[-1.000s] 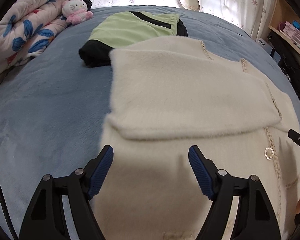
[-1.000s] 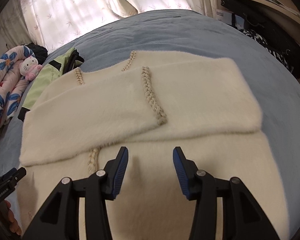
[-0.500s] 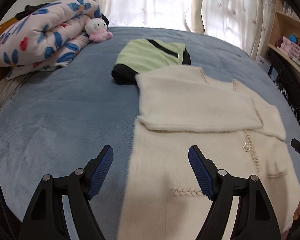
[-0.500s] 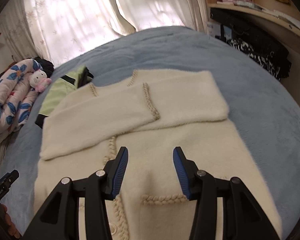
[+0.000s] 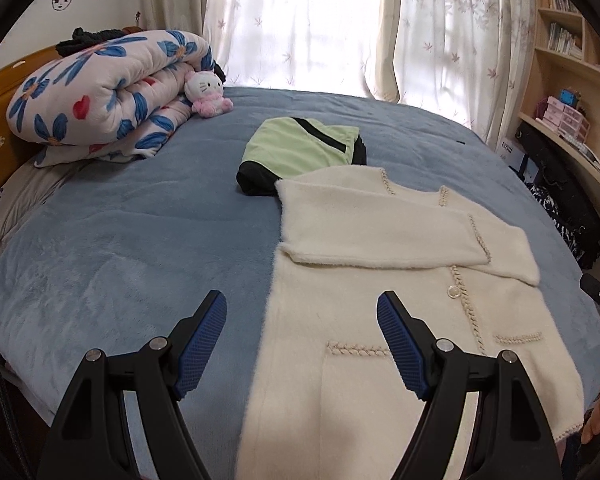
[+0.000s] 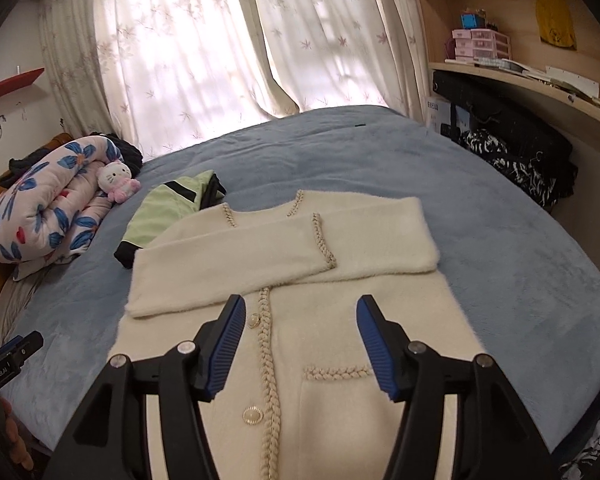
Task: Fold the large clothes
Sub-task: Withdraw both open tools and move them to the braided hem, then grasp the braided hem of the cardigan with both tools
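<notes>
Both sleeves are laid across the cream cardigan (image 6: 300, 320) so its hem can be lifted; the left gripper (image 5: 302, 344) is held wide and empty, and the right gripper (image 6: 300, 344) is being opened on nothing.

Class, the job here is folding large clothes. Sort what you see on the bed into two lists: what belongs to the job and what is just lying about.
Belongs to the job:
cream cardigan, sleeves folded across
left gripper, jaws open
right gripper, jaws opening, nothing between them

Just lying about:
green top, already folded
floral quilt
cat toy

Blue bed (image 5: 140, 240) (cardigan (image 5: 380, 320) flat atop)
</notes>
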`<state>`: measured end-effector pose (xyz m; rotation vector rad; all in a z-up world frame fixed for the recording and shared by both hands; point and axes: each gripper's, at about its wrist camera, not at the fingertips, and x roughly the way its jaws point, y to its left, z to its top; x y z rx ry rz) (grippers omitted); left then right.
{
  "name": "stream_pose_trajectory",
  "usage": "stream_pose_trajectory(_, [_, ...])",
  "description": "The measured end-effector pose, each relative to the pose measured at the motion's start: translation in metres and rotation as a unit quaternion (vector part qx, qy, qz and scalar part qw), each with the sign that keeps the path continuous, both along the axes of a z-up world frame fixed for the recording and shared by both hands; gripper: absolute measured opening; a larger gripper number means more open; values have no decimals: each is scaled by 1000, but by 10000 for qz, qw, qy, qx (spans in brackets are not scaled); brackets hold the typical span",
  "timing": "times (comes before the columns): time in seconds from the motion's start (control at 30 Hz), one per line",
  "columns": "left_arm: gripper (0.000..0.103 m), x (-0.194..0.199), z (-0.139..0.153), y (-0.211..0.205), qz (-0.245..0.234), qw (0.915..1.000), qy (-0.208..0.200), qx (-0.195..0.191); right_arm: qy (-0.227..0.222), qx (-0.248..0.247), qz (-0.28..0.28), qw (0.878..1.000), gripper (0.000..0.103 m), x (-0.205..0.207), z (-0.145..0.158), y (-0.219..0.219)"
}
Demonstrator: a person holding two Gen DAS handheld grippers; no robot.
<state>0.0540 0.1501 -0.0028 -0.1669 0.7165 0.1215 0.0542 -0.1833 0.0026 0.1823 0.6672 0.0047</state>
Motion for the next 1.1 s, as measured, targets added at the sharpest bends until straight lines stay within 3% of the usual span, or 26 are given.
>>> stream_pose_trajectory(0.23, [79,-29,-11,-4,-44,10000,-61,-42,-11,-111,-9,9999,61,-30,-7,-8])
stream_pose_trajectory(0.47, [79,-53,-40,-4,-23,10000,45,5,21,-272,-78,9996,61,-63,-21,-21])
stream_pose_trajectory(0.7, [79,-71,-72,4,-96,9996,276,37,-39,-783,-247,9966,73,-91,-37,-45])
stream_pose_trajectory(0.87, [79,-78,-107,14,-260,9982,527,-70,37,-1141,-375,9928,74,-108,-60,-69])
stream_pose_trajectory(0.93, [79,-78,-119,19,-335,9974,617,-143,127,-1222,-441,9914,74,-114,-71,-80])
stream_pose_trajectory(1.1, [79,-80,-150,33,-392,9910,948,-857,257,-1106,-566,9919,74,-128,-99,-113])
